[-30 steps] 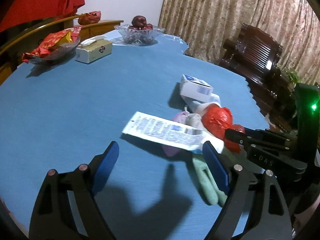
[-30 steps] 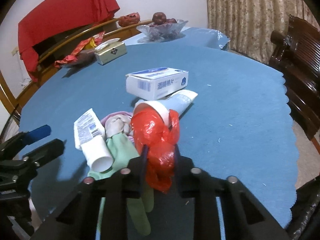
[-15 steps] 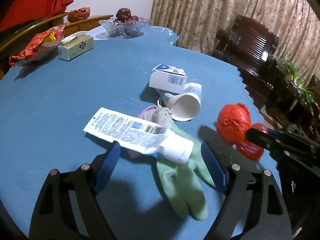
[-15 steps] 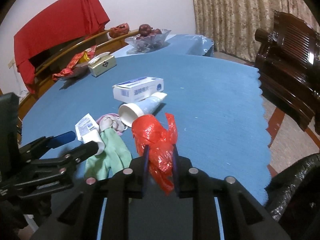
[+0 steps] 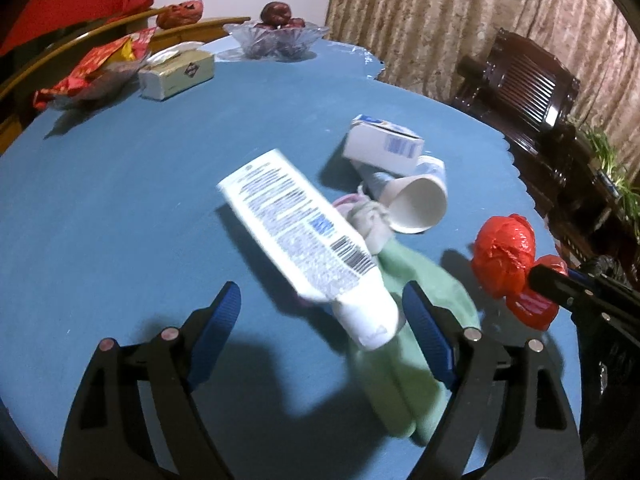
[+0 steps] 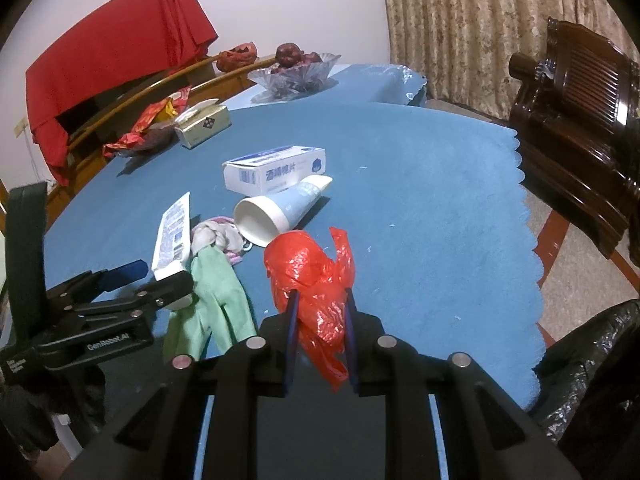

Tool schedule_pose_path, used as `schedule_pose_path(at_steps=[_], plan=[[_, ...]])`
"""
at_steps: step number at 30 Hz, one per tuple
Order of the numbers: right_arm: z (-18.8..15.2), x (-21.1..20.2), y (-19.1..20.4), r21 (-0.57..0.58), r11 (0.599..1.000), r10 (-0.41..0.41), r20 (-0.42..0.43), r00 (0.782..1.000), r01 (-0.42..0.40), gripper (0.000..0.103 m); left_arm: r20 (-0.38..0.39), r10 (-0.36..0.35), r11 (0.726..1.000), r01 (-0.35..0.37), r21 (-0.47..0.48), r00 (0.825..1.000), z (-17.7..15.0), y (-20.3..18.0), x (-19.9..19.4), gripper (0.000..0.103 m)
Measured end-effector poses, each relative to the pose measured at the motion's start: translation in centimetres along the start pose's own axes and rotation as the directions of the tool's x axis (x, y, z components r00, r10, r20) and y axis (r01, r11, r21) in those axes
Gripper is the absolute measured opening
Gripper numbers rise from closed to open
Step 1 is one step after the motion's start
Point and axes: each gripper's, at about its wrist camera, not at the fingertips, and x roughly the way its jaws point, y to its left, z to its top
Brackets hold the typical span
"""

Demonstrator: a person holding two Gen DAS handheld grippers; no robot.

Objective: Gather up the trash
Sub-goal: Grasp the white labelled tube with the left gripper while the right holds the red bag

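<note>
A trash pile lies on the blue table: a white printed tube (image 5: 304, 248), a green glove (image 5: 404, 344), a crumpled cloth (image 5: 370, 216), a paper cup (image 5: 416, 204) and a white box (image 5: 384, 146). My left gripper (image 5: 320, 320) is open, its fingers on either side of the tube's capped end, just above the table. My right gripper (image 6: 320, 316) is shut on a crumpled red plastic bag (image 6: 312, 276), held above the table's near edge. The bag also shows in the left wrist view (image 5: 506, 256). The tube (image 6: 174, 236), glove (image 6: 216, 300), cup (image 6: 264, 224) and box (image 6: 276, 174) also show in the right wrist view.
At the far side stand a tissue box (image 5: 176, 74), a glass dish of red wrappers (image 5: 96, 72) and a glass fruit bowl (image 5: 276, 36). A dark wooden chair (image 6: 576, 112) stands to the right. A black bag (image 6: 592, 364) sits low at the right.
My left gripper has moved closer to the tube, which now points steeply away between its fingers. My right gripper has lifted the red bag away from the pile, toward the table's edge.
</note>
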Motion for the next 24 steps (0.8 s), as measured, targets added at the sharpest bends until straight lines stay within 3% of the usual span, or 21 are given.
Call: schedule_pose_path(at_steps=[8,13,15,17,19,24], plan=[[-0.1,0.1,0.2,-0.002,1.0,0.002,-0.006,1.0,-0.002,0.02,-0.025,-0.023,0.999,0.023,-0.035,0.999,-0.9,1.5,-0.1,0.066],[-0.1,0.1,0.3,-0.002,1.0,-0.001,-0.006,1.0,0.001,0.02,-0.029,-0.028,0.999,0.027,-0.029,0.999,-0.7,1.1,0.4,0.065],[-0.1,0.0,0.2,0.001,1.0,-0.003,-0.007,1.0,0.003,0.02,-0.034,-0.032,0.999,0.031,-0.02,0.999,-0.6,0.8,0.6,0.057],[-0.1,-0.1,0.2,0.003,1.0,-0.003,-0.005,1.0,0.003,0.02,-0.045,-0.054,0.999,0.054,-0.008,0.998,-0.6,0.6,0.7,0.039],[-0.1,-0.3,0.1,0.005,1.0,-0.003,-0.002,1.0,0.003,0.02,-0.047,-0.079,0.997,0.08,0.011,0.996,-0.7,0.3,0.6,0.03],[0.0,-1.1,0.2,0.003,1.0,-0.002,0.006,1.0,0.002,0.02,-0.034,-0.097,0.995,0.096,-0.024,0.995,-1.0,0.8,-0.3,0.029]])
